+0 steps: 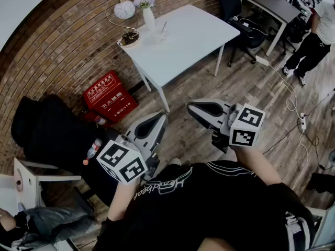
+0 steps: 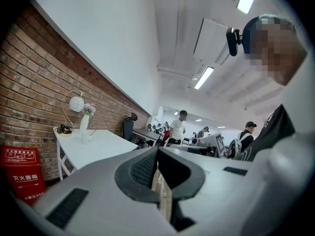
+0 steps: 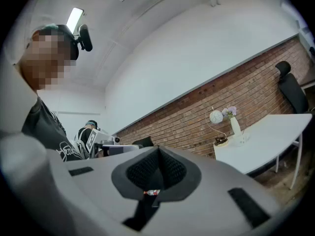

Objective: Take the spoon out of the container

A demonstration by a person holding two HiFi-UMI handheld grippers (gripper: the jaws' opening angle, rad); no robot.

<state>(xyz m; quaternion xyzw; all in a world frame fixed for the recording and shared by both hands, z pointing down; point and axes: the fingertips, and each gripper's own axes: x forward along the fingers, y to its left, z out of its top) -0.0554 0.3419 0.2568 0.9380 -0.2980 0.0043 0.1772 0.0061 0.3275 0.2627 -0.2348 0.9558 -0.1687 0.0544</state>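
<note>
A small clear cup (image 1: 162,33) with a thin spoon handle sticking out stands on the white table (image 1: 193,33), near a white vase (image 1: 148,15). The cup also shows far off in the left gripper view (image 2: 87,137) and in the right gripper view (image 3: 241,140). Both grippers are held in front of the person's chest, above the wooden floor and well short of the table. My left gripper (image 1: 161,117) has its jaws together with nothing in them (image 2: 157,150). My right gripper (image 1: 191,107) is shut and empty too (image 3: 158,149).
On the table also stand a round white ornament on a wire hoop (image 1: 124,8) and a small dish (image 1: 130,38). A red box (image 1: 110,95) sits by the brick wall, and dark bags lie on a chair (image 1: 52,135) at the left. An office chair (image 1: 235,4), a desk (image 1: 272,4), a person (image 1: 316,35) and floor cables (image 1: 293,106) are at the right.
</note>
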